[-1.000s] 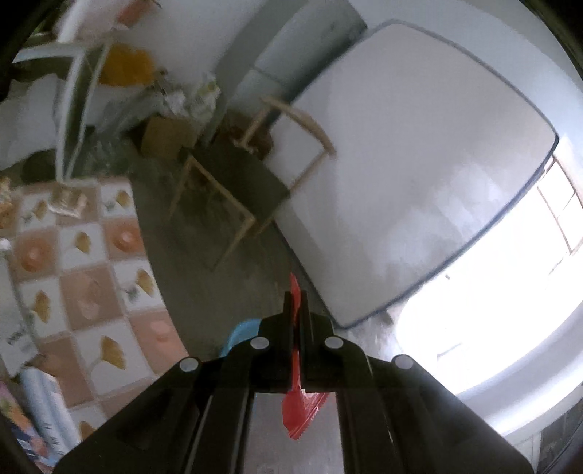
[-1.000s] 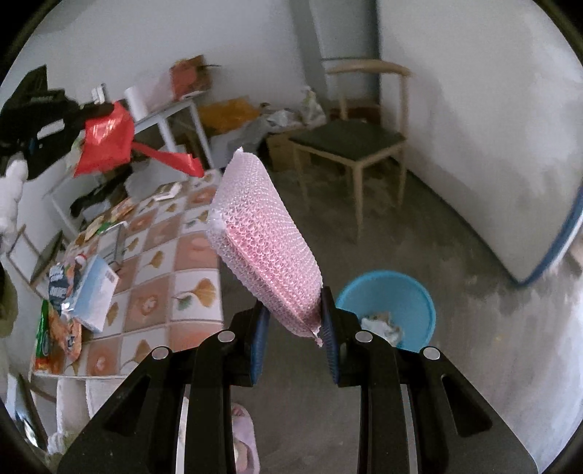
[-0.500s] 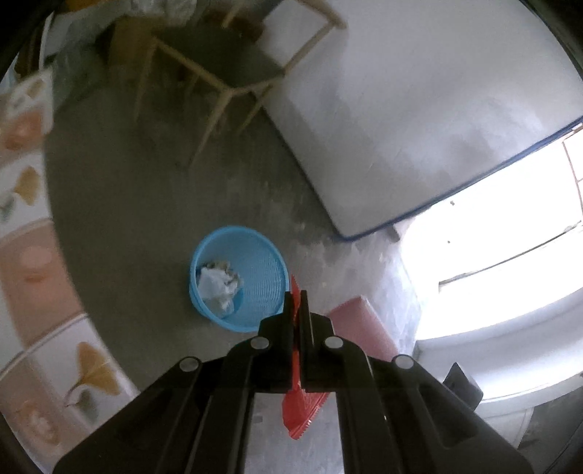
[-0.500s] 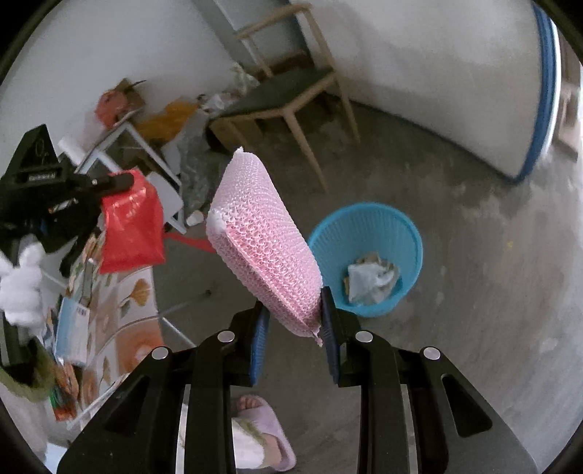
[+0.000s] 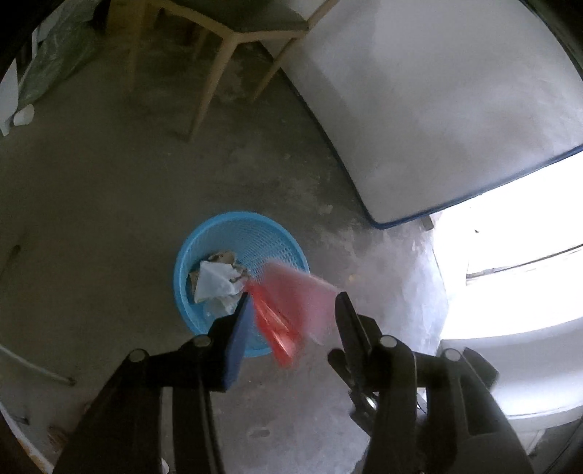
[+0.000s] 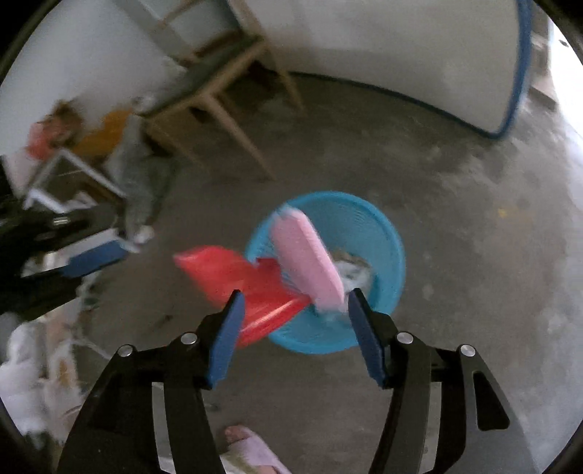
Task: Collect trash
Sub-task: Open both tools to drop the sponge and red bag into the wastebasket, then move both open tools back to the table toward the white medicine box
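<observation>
Hanging over the blue bin [image 5: 242, 255], the left tool [image 5: 291, 313] has its jaws spread wide and grips nothing. A blurred red bag [image 5: 277, 328] sits loose in the gap between its fingers, above the bin's near rim, with a blurred pink shape [image 5: 302, 291] just beside it.

The right tool [image 6: 293, 313] is likewise spread apart and empty. A pink sponge [image 6: 308, 259] is blurred and free of both fingers, tilted over the bin [image 6: 371, 233], and the red bag [image 6: 237, 273] lies across the bin's left rim in this view.

Inside the bin rests crumpled white paper [image 5: 216, 284]. The bin stands on the grey floor [image 5: 91, 218]. Beyond the bin stands a wooden chair [image 5: 233, 32], and a white board [image 5: 437, 109] with a blue edge leans farther off to the bin's right.
</observation>
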`<state>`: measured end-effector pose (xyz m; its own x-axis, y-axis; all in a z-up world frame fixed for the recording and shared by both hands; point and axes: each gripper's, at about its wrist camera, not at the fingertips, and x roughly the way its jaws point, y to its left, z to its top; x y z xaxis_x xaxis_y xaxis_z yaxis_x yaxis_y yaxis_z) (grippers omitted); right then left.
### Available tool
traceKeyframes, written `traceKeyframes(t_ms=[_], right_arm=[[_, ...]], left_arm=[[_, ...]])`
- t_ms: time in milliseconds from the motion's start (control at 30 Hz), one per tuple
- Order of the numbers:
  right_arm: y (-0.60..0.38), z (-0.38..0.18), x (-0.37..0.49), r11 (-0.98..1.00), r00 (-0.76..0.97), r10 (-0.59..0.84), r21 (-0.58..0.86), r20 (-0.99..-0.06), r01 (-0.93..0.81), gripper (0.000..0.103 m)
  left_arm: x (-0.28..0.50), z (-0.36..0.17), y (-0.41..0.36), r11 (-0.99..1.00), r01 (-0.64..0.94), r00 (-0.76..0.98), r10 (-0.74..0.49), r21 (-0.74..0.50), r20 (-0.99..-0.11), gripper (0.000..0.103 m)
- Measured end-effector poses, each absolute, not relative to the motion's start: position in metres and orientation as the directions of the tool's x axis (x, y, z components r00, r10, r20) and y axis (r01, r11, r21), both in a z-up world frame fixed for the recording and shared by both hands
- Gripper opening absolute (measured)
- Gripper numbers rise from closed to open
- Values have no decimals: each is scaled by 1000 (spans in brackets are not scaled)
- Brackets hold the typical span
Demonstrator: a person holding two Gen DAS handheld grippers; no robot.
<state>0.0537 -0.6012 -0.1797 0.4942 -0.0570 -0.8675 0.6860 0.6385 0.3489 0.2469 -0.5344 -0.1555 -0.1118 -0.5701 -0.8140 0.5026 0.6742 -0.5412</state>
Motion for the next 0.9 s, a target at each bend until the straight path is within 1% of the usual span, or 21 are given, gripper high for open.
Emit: traceKeyframes(t_ms=[133, 267, 333, 400, 433, 500, 533, 600, 633, 800, 900], right_arm=[[-596, -188, 34, 611, 502, -49, 371, -864, 699, 57], [-584, -173, 15, 634, 510, -89, 346, -856, 692, 57], [-581, -163, 8, 646, 520, -119, 332, -846, 688, 61], [-573, -145, -6, 669, 540, -171, 305, -824, 678, 69], [-568, -136, -12, 681, 545, -200, 284, -814, 675, 70], [-560, -121, -18, 703, 558, -246, 250, -793, 665, 81], [-558, -116, -19, 710, 562, -260, 239, -785, 663, 83], [-547, -96, -29, 733, 579, -302, 204, -757, 649, 92], [-543, -89, -30, 741, 585, -312, 193, -748, 643, 94], [-520, -55, -36, 793, 615, -347, 128, -708, 595, 95], [-502, -40, -31, 827, 631, -345, 92, -695, 554, 95]], left_arm=[[236, -150, -527, 646, 536, -117, -580, -543, -806, 52], [226, -121, -505, 620, 601, -35, -610, -504, -792, 58], [218, -106, -496, 603, 624, -6, -632, -497, -775, 60], [207, -86, -479, 581, 649, 28, -663, -491, -748, 66], [202, -75, -470, 573, 661, 52, -679, -485, -732, 67], [190, -52, -450, 558, 683, 96, -708, -471, -699, 74], [185, -42, -440, 553, 688, 117, -724, -470, -679, 77], [174, -24, -420, 555, 695, 170, -745, -458, -645, 83], [168, -14, -407, 554, 703, 198, -755, -446, -626, 84], [136, 21, -353, 558, 734, 289, -772, -386, -566, 97], [122, 33, -321, 564, 736, 318, -776, -374, -545, 97]])
